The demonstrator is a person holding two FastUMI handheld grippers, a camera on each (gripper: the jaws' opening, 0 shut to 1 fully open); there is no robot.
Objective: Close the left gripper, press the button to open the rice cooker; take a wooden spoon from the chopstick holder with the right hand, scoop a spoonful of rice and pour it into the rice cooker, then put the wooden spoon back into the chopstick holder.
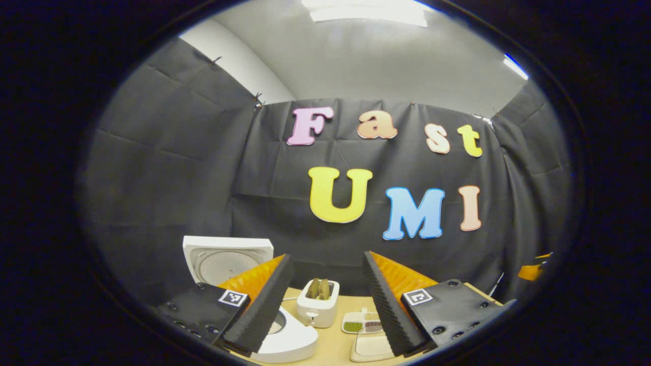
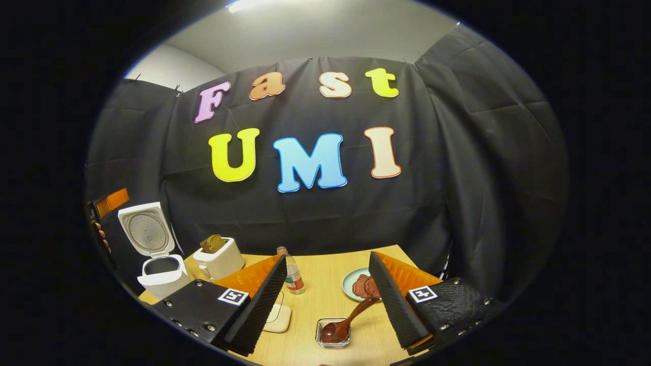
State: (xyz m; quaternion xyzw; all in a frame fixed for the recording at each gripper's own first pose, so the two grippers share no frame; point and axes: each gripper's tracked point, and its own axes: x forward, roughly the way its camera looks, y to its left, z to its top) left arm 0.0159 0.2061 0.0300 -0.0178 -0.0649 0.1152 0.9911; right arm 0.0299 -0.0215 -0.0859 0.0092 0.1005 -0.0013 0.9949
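From my right gripper point(image 2: 325, 310), held wide apart and gripping nothing, the wooden spoon point(image 2: 348, 319) lies closest, just ahead between the 2 fingers and a little toward the right one. Its bowl sits down in a small clear square container point(image 2: 333, 339) on the table point(image 2: 330, 269), and its handle runs up and to the right, so the long axis slants from low-left to high-right, ending near the inner face of my right finger. I cannot tell what is in that container beneath the spoon bowl. I see no chopstick holder here, so I judge the spoon is resting loose and the right side is clearly the nearer one to reach it. Beyond the handle is a pale green plate point(image 2: 351, 285) carrying reddish slices, and to the left a small bottle point(image 2: 292, 274) stands upright. Farther left is a white toaster point(image 2: 219, 260) with bread in its slot, then the rice cooker point(image 2: 160, 272) at the far left, lid already up and its dark pot open. From my left gripper point(image 1: 325, 300), also spread wide with nothing in it, the cooker's white body sits just under the left finger, with a divided tray point(image 1: 362, 323) of grains beside the toaster.
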